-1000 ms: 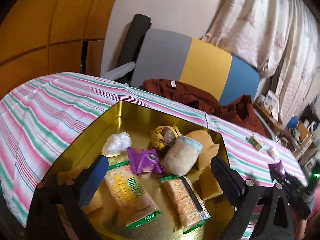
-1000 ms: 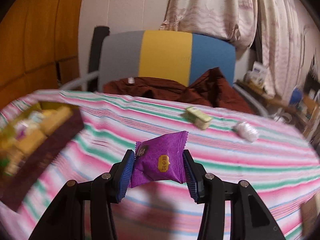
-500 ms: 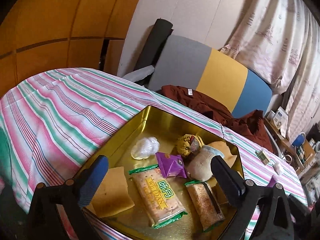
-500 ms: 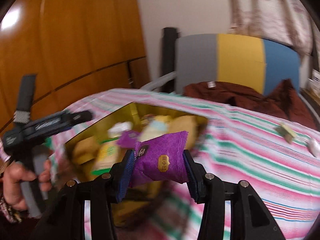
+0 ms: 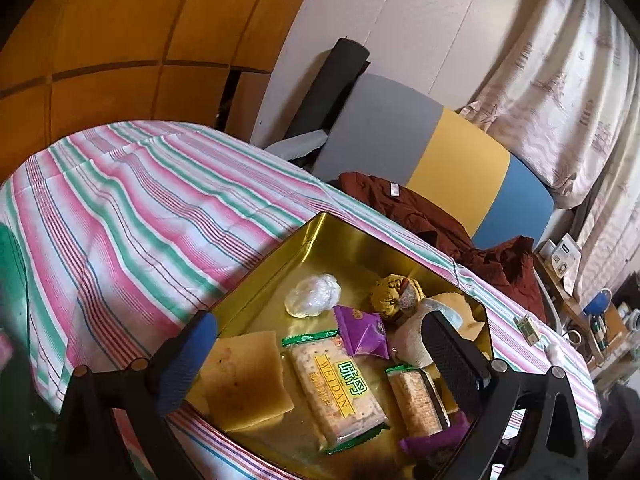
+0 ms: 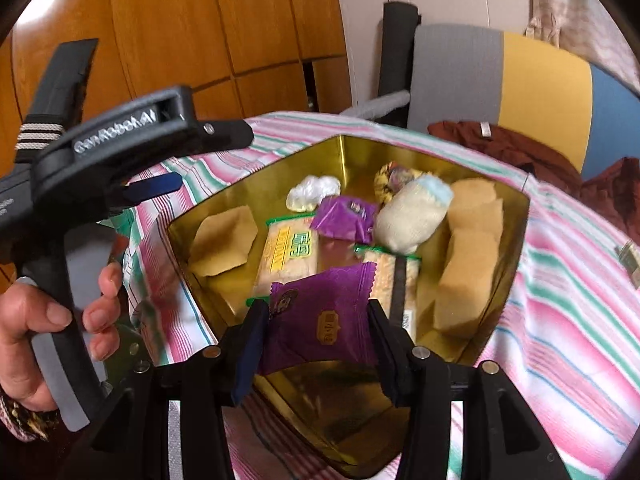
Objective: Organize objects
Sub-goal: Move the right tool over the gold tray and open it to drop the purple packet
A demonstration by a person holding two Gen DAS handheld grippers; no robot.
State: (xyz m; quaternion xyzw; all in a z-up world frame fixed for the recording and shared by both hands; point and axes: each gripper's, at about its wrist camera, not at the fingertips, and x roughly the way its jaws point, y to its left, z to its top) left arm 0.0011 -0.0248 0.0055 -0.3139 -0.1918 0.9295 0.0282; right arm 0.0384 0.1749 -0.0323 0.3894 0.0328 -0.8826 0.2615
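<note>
Holding a purple snack packet (image 6: 320, 316) pinched between its two fingers, the right gripper (image 6: 318, 344) sits low centre of its own view, tilted down over the near end of the gold tin (image 6: 516, 240). The packet hangs above the tin floor, apart from it, in front of the cracker packs (image 6: 288, 252). In the left wrist view the same packet shows as a purple blur at lower right (image 5: 432, 440), just inside the tin's near rim.

Risks, as I judge them: the packet is gripped by its soft sides, so it could twist or slide out early and land on the striped tablecloth (image 6: 560, 320) instead of in the tin. Releasing from this height may bounce it onto the crowded contents, against the second purple packet (image 6: 346, 218) or the yellow sponge blocks (image 6: 468, 264). Coming lower, the fingers could clip the tin's rim and shove it, since nothing pins it down.

The left gripper (image 5: 320, 360) spreads wide and empty, fingers (image 5: 184, 356) straddling the tin's near side at the bottom of its view, not touching anything I can tell. The right view shows it at upper left (image 6: 160, 148), held level by the person's hand (image 6: 52, 328) at lower left.

Two small items (image 5: 528, 328) lie on the cloth at far right.
</note>
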